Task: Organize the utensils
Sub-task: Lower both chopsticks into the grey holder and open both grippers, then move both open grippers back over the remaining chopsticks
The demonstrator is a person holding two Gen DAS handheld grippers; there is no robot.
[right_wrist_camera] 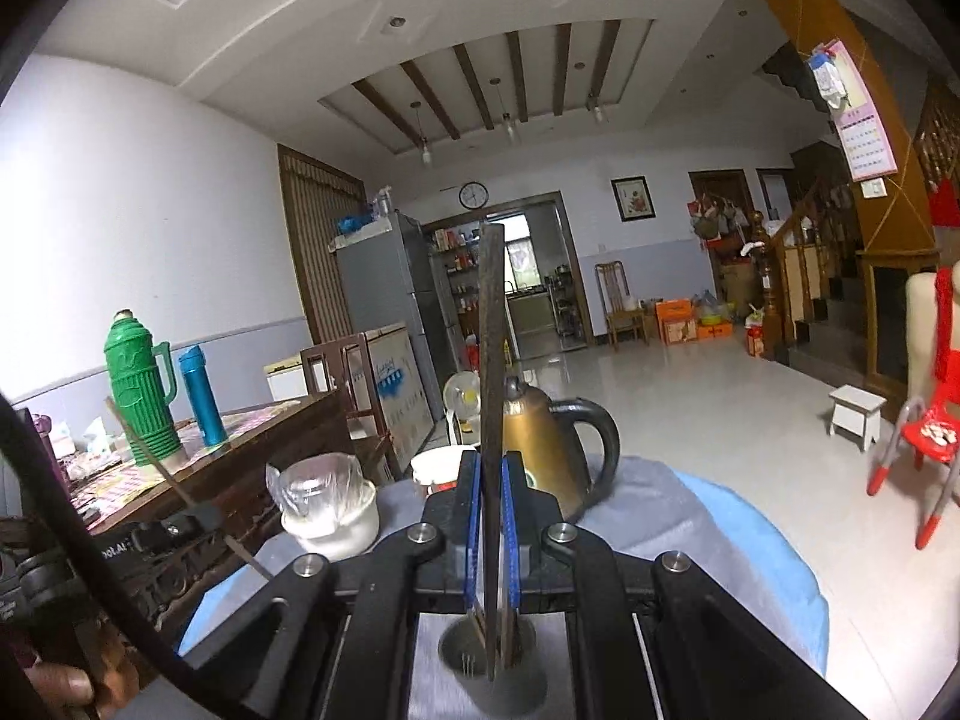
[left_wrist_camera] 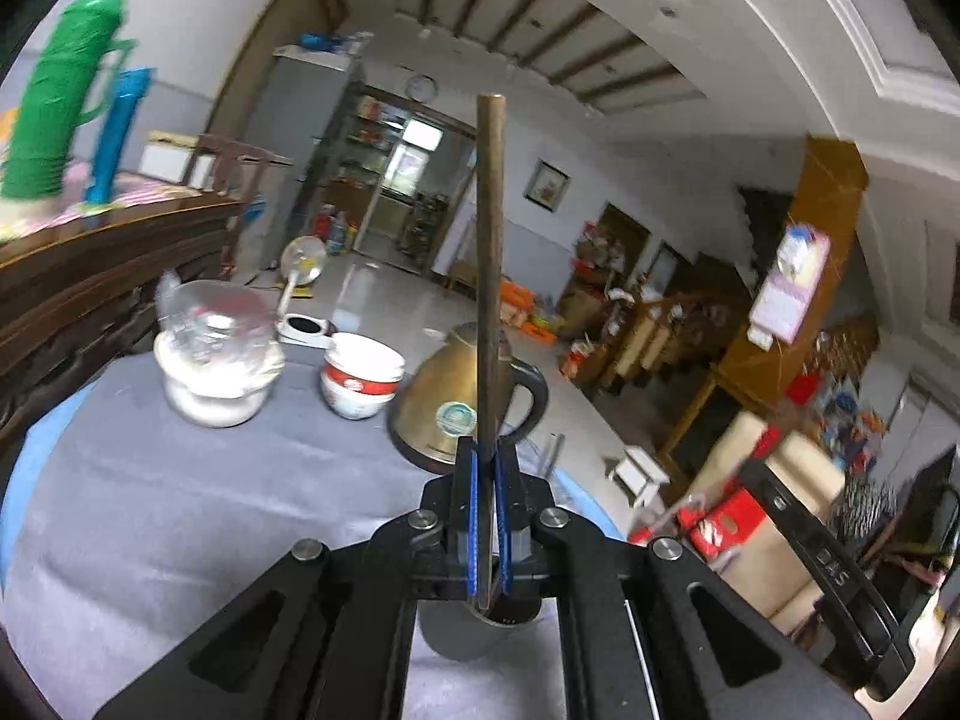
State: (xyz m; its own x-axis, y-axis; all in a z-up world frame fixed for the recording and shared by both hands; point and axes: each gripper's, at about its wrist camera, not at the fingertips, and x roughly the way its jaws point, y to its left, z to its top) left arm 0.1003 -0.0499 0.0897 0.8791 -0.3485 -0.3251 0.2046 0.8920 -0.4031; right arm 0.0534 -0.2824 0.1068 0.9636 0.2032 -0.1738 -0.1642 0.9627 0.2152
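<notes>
Over the grey holder (right_wrist_camera: 492,672) on the bench (left_wrist_camera: 180,510): left tool (left_wrist_camera: 487,450) and right tool (right_wrist_camera: 492,468) each clenched on an upright chopstick (left_wrist_camera: 489,252), tips above the holder. Next, I judge: lower straight in, release.

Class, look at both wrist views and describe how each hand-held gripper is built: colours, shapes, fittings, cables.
The left hand-held gripper has matte black linkage arms with triangular cut-outs, round silver pivot bolts, and two black fingers faced with ribbed blue pads. The right hand-held gripper is built the same. A black cable curves across the left of the right wrist view.
</notes>
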